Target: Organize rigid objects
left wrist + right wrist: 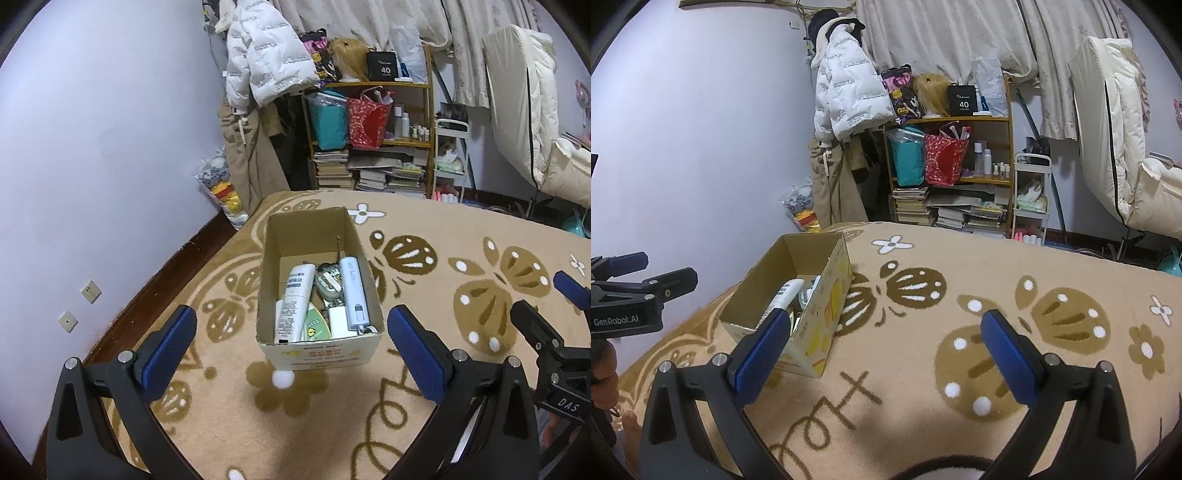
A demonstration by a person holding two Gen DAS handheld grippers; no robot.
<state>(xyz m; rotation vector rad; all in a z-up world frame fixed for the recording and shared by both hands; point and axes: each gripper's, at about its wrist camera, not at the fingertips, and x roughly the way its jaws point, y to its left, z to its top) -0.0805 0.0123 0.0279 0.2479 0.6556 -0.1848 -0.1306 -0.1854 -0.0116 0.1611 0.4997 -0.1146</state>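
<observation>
An open cardboard box (273,236) stands on the tan patterned blanket, straight ahead of my left gripper (291,332). Inside lie a white tube (295,295), a pale blue cylinder (354,291), a green round tin (314,325), a white block (338,319) and a grey gadget (328,282). The left gripper is open and holds nothing. My right gripper (886,339) is open too, hovering over bare blanket to the right of the box (827,295). The right gripper's fingertip (570,288) shows at the left view's right edge. The left gripper (646,275) appears at the right view's left edge.
The blanket (960,266) covers a raised surface that ends at a lilac wall (92,166) on the left. Behind stand a wooden shelf (373,110) with bags and stacked books, a hanging white jacket (266,59) and a cream folded mattress (535,103).
</observation>
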